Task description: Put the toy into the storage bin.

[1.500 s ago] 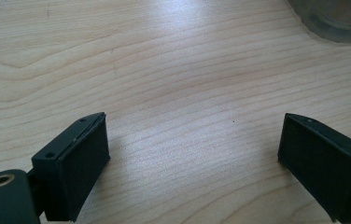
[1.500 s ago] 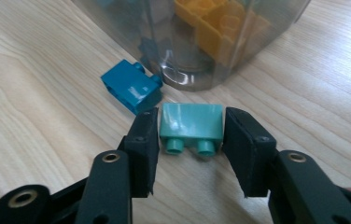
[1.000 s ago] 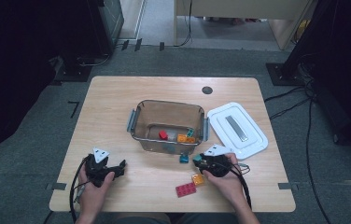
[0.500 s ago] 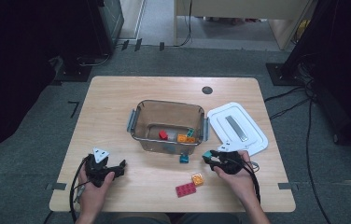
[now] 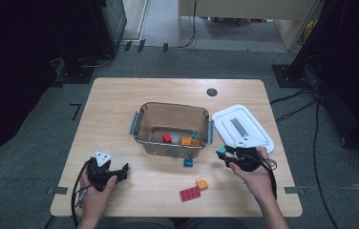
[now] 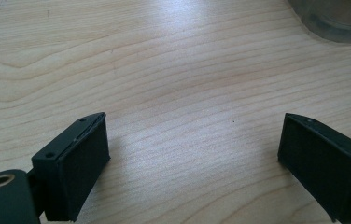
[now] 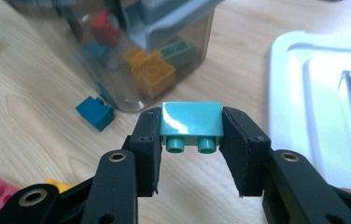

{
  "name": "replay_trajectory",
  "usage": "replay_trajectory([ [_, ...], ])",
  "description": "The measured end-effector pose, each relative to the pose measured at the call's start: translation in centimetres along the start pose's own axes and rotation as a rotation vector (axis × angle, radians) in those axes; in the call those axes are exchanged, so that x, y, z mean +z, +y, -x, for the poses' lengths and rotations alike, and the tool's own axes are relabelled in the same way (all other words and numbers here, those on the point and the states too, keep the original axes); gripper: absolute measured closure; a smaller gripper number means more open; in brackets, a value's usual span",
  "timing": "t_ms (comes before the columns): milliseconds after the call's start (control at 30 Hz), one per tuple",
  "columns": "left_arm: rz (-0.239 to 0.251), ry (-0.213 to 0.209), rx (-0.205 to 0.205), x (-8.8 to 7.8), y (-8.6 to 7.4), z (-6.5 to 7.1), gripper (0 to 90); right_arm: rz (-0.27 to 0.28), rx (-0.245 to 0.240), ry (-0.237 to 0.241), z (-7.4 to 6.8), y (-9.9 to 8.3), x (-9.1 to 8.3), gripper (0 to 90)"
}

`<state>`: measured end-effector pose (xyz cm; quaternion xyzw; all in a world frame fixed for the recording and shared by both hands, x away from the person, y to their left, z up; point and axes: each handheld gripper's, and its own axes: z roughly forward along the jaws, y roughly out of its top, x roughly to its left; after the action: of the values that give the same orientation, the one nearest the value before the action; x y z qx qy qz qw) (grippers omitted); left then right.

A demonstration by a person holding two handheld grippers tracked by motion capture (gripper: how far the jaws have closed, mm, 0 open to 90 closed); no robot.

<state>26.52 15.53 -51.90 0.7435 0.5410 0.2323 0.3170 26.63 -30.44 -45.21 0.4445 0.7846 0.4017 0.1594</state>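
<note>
A turquoise brick (image 7: 192, 121) is held clamped in the right claw (image 7: 192, 142) near the desk's right edge; a drop into the clear bin (image 5: 142, 125) is judged next, while the left claw (image 6: 192, 158) is kept wide and empty.

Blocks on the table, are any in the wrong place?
Three blocks lie loose outside the bin: a blue one by its front wall, an orange one and a red one nearer the person. The others sit inside.

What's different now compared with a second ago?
The right gripper has lifted away from the loose bricks and moved toward the white lid, keeping its grip on the teal brick. The left gripper, clear bin, red brick and orange brick stayed put.
</note>
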Motion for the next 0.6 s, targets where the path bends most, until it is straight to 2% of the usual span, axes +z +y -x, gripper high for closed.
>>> replay_trajectory([
  [600, 0.001, 0.000, -0.001, 0.0, 0.0, 0.0, 8.3, 0.036, -0.042, -0.028, 0.5, 5.5, -2.3, 60.2],
])
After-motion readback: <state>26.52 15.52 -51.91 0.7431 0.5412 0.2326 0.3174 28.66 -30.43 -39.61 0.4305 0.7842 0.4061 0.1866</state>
